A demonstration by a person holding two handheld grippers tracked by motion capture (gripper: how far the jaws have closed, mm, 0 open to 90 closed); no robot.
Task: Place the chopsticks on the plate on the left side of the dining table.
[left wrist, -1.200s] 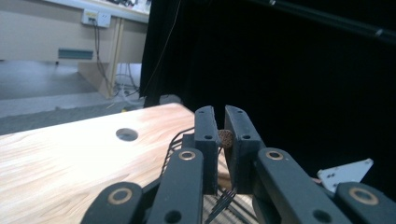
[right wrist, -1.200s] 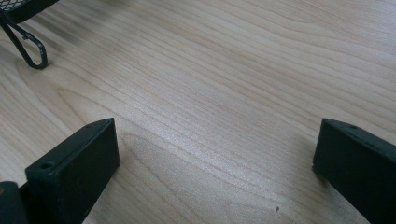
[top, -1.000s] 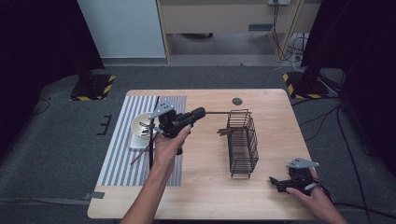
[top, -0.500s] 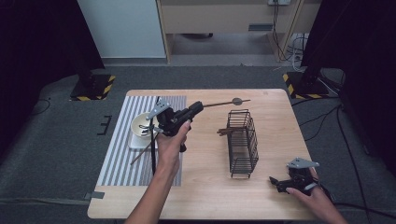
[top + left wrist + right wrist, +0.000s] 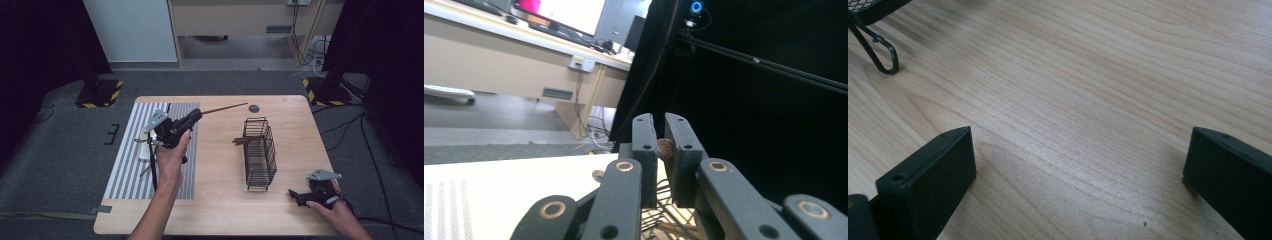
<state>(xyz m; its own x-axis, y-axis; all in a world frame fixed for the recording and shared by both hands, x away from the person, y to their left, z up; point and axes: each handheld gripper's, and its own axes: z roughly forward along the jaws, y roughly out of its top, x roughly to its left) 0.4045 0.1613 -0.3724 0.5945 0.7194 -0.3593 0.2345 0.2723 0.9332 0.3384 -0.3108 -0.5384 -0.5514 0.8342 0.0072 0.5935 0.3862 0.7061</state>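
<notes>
My left gripper point(image 5: 196, 115) hovers over the striped mat's far right corner, shut on a thin brown stick point(image 5: 225, 108) that points right toward the far edge of the table. Seen from the left gripper view, the stick's brown end point(image 5: 666, 147) sits pinched between the two jaws of my left gripper point(image 5: 661, 134). A black wire basket point(image 5: 260, 150) stands right of centre with a few brown sticks point(image 5: 244, 141) poking out of its left side. My right gripper point(image 5: 293, 194) rests open on the wood at the near right; in its own view nothing lies between the jaws of my right gripper point(image 5: 1080, 150).
A grey striped mat point(image 5: 125, 175) covers the table's left part, with a white dish point(image 5: 144, 151) and utensils under my left hand. A small dark disc point(image 5: 254, 108) lies near the far edge. The basket's wire foot point(image 5: 879, 50) is beyond my right gripper.
My left gripper has carried the stick leftward and a little farther back, away from the basket, and the stick's tip now points toward the far edge. The right gripper has stayed put.
</notes>
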